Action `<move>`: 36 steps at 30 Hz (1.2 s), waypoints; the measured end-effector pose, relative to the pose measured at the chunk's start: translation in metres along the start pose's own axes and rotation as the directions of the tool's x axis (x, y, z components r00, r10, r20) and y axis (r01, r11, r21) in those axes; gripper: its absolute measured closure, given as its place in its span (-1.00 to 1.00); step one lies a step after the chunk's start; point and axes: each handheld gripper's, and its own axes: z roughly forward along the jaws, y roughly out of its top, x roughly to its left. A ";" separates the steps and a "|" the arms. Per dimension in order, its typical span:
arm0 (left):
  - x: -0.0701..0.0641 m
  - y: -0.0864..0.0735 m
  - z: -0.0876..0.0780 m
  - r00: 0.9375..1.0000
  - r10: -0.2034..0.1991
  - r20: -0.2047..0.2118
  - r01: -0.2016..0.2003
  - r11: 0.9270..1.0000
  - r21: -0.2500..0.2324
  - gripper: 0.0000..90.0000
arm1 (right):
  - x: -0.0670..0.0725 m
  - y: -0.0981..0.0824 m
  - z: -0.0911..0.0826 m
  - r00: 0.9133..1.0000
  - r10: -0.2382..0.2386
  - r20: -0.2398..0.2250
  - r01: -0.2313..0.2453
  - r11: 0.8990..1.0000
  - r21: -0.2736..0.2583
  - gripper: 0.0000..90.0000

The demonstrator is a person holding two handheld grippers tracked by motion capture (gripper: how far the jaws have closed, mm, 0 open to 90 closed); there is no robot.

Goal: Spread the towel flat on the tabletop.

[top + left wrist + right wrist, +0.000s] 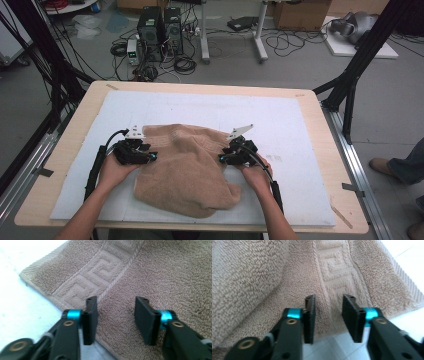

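A tan terry towel point(187, 167) lies rumpled on the white mat point(285, 120), its woven key-pattern border at both side edges. My left gripper point(151, 157) sits at the towel's left edge. In the left gripper view it stands open point(115, 305) over the towel point(155, 272), just inside the patterned border. My right gripper point(222, 158) is at the towel's right edge. In the right gripper view it is open too point(327, 304), its jaws over the border strip of the towel point(262, 277), nothing held between them.
The mat covers most of a wooden table point(65, 150). Black frame struts point(360, 55) stand at both far corners. On the floor beyond are computer towers point(160, 30), cables and boxes. A person's foot point(382, 165) is at the right.
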 end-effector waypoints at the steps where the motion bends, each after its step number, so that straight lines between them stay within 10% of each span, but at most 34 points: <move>1: 0.000 0.000 0.000 1.000 -0.005 -0.001 0.005 1.000 -0.003 0.34 | -0.001 0.000 0.000 1.000 -0.001 -0.004 0.001 1.000 -0.001 0.67; 8: -0.004 0.003 0.001 1.000 0.021 -0.001 -0.021 1.000 0.002 0.86 | -0.009 -0.001 0.000 0.997 0.035 -0.070 -0.035 0.999 -0.010 0.93; 21: -0.005 0.012 -0.017 1.000 0.005 0.029 -0.003 0.997 -0.079 0.91 | -0.021 -0.003 -0.052 0.999 0.019 -0.034 -0.021 0.999 -0.050 0.94; 30: 0.010 0.067 -0.028 0.999 0.016 -0.033 -0.021 0.989 -0.150 0.91 | -0.051 0.025 -0.085 0.998 -0.009 0.055 0.011 0.999 -0.043 0.94; 34: 0.020 0.097 -0.039 0.996 0.010 -0.094 -0.030 0.976 -0.216 0.91 | -0.070 0.064 -0.107 0.989 -0.013 0.149 0.028 0.995 -0.096 0.94; 36: 0.025 0.123 -0.048 0.989 0.005 -0.146 -0.050 0.952 -0.303 0.88 | -0.080 0.080 -0.119 0.973 0.002 0.230 0.033 0.989 -0.147 0.85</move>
